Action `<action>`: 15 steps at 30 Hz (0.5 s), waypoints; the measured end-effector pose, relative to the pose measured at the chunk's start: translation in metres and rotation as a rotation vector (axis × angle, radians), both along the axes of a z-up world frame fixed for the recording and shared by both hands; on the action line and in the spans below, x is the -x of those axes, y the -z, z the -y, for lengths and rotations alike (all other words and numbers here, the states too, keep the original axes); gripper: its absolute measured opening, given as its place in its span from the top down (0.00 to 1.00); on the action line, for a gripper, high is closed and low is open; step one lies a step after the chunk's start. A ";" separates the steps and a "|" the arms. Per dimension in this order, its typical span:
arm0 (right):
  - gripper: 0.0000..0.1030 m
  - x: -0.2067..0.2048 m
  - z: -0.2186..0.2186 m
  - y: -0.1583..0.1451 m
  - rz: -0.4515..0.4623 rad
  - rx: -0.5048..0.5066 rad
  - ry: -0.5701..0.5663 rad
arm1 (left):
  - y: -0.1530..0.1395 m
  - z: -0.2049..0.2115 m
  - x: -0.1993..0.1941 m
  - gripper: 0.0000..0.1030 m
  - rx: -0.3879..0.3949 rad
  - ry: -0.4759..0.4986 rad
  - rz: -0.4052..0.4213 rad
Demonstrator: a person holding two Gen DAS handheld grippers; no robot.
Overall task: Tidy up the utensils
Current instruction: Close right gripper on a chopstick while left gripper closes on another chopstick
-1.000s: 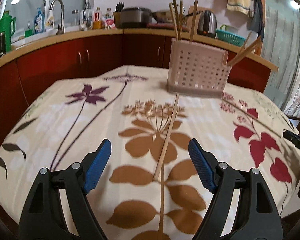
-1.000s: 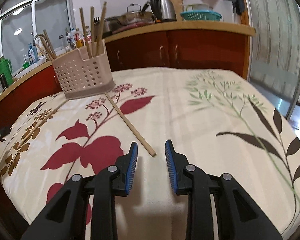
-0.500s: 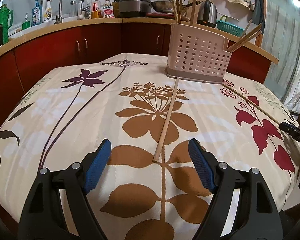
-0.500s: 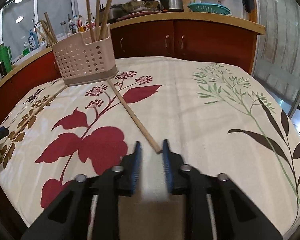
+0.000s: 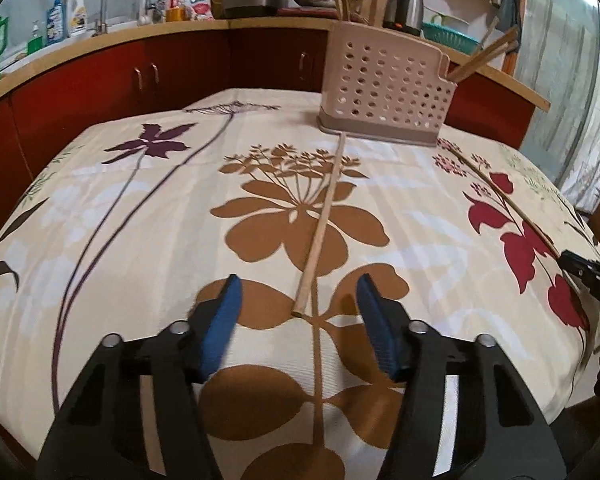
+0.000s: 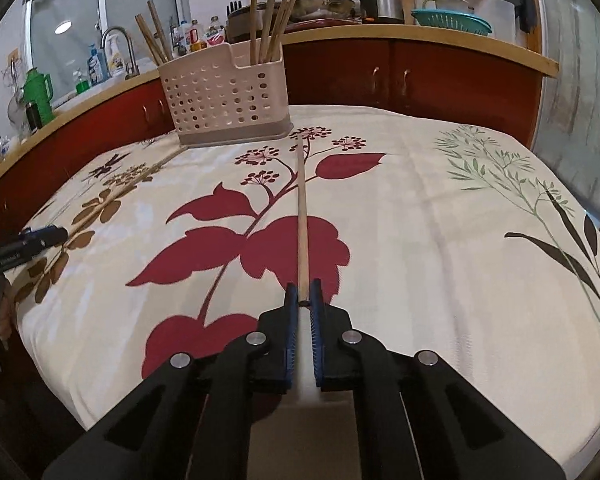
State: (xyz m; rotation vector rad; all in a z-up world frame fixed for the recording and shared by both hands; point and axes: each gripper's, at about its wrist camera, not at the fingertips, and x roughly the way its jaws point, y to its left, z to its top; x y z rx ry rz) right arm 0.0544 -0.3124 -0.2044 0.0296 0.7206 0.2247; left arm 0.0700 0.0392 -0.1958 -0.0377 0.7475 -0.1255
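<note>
My right gripper is clamped on the near end of a chopstick, which lies flat on the tablecloth with its far end close to the utensil holder. Open cloth extends to its right as far as the table edge. My left gripper is spread wide, grasping nothing, its pads either side of the near end of a second chopstick, not touching it. That stick runs to the holder's base. Bare cloth lies to its left. Half a second ago my right pads stood apart just short of the stick's tip; now they pinch it. My left gripper has narrowed its gap and moved closer to its stick.
</note>
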 end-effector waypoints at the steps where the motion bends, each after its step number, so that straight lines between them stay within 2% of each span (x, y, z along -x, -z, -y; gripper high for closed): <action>1: 0.91 -0.001 -0.001 0.000 0.002 0.000 0.001 | 0.001 0.001 -0.001 0.49 -0.001 0.005 -0.004; 5: 0.86 -0.005 -0.006 0.000 0.006 -0.005 0.000 | 0.003 0.001 -0.006 0.49 0.007 0.008 -0.012; 8: 0.86 -0.006 -0.008 0.001 0.011 -0.005 0.004 | 0.003 0.003 -0.009 0.50 -0.003 0.012 -0.014; 9: 0.86 -0.005 -0.008 0.001 0.012 -0.007 0.006 | 0.003 0.003 -0.009 0.56 -0.007 0.014 -0.013; 13: 0.87 -0.005 -0.008 0.001 0.015 -0.009 0.009 | 0.003 0.003 -0.010 0.69 -0.021 0.020 -0.006; 15: 0.92 -0.005 -0.009 0.001 0.011 -0.017 0.004 | 0.003 0.002 -0.011 0.77 -0.023 0.019 -0.006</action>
